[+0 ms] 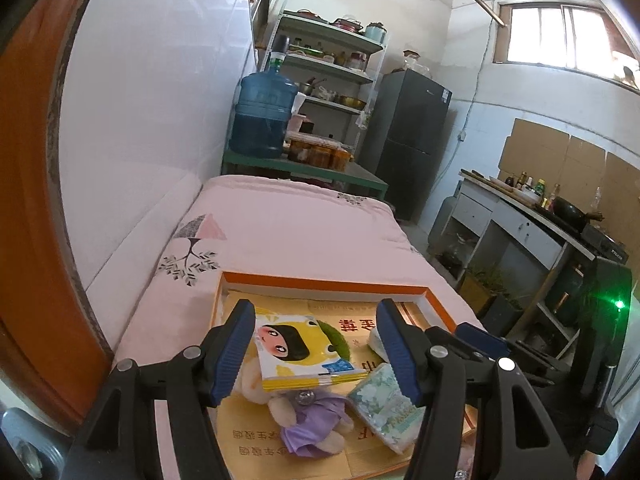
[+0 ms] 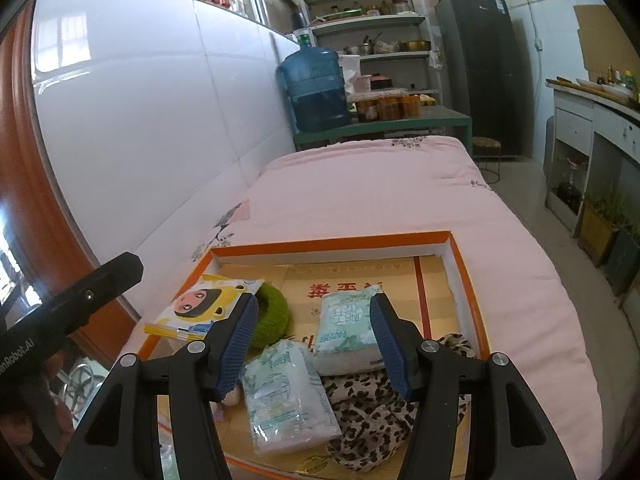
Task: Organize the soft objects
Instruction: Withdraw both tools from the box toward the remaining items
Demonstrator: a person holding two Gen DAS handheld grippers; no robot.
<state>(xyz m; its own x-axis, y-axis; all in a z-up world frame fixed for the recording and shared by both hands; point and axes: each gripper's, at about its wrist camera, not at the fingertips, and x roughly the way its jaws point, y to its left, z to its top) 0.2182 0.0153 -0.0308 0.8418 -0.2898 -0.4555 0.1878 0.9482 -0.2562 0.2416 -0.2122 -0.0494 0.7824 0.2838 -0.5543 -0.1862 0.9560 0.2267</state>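
Observation:
An orange-rimmed cardboard tray (image 1: 320,282) (image 2: 332,242) lies on a pink bed. In it are a yellow cartoon packet (image 1: 298,350) (image 2: 200,306), a green fuzzy ring (image 2: 274,314), a plush toy in a purple dress (image 1: 310,424), two tissue packs (image 2: 286,398) (image 2: 346,332), one also in the left wrist view (image 1: 384,408), and a leopard-print cloth (image 2: 372,412). My left gripper (image 1: 316,356) is open above the packet and plush toy, holding nothing. My right gripper (image 2: 314,346) is open above the tissue packs, holding nothing.
The pink bed (image 1: 288,228) (image 2: 400,192) runs along a white wall on the left. A green table with a blue water jug (image 1: 262,116) (image 2: 316,88) stands at its far end, with shelves and a dark fridge (image 1: 412,140) behind. A counter (image 1: 516,216) is to the right.

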